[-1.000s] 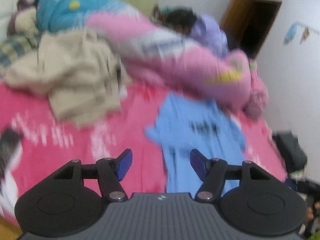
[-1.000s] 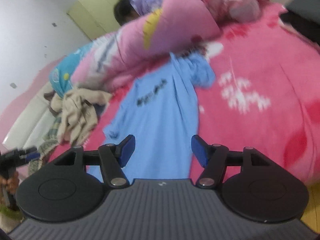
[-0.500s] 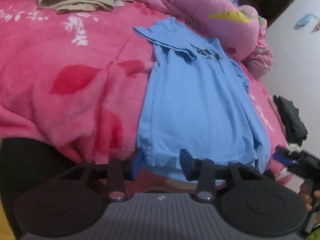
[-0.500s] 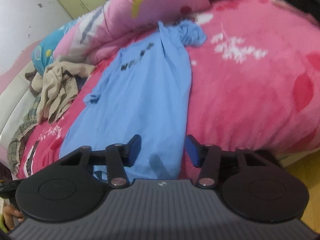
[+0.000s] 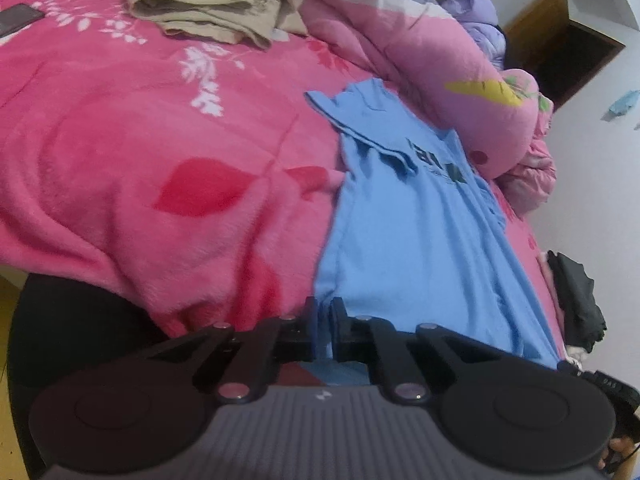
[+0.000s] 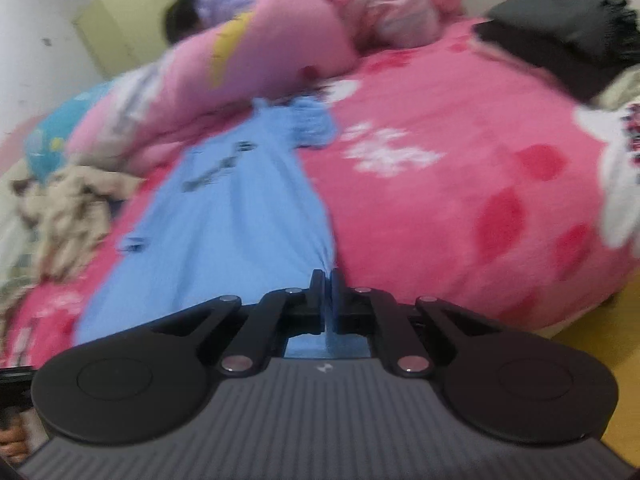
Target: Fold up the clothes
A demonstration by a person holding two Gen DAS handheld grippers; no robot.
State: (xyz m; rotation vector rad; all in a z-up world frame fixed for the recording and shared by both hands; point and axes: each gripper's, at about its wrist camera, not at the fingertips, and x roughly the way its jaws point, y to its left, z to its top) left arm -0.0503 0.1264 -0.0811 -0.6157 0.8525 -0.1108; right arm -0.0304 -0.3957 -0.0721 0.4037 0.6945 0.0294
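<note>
A light blue T-shirt (image 5: 416,232) with dark lettering lies spread lengthwise on a pink floral blanket (image 5: 168,152), its hem at the bed's near edge. My left gripper (image 5: 322,310) is shut on the hem's left corner. In the right wrist view the same T-shirt (image 6: 240,216) stretches away from me, and my right gripper (image 6: 326,284) is shut on the hem's right corner. The far right sleeve is bunched up near the pink quilt (image 6: 280,48).
Beige clothes (image 5: 216,12) are piled at the far left of the bed. A rolled pink quilt (image 5: 440,72) runs along the back. Folded dark clothing (image 6: 560,36) sits at the right side. A dark phone-like object (image 5: 18,18) lies at the far left.
Both grippers came down to the T-shirt's hem at the bed's near edge and went from open to shut on its two corners.
</note>
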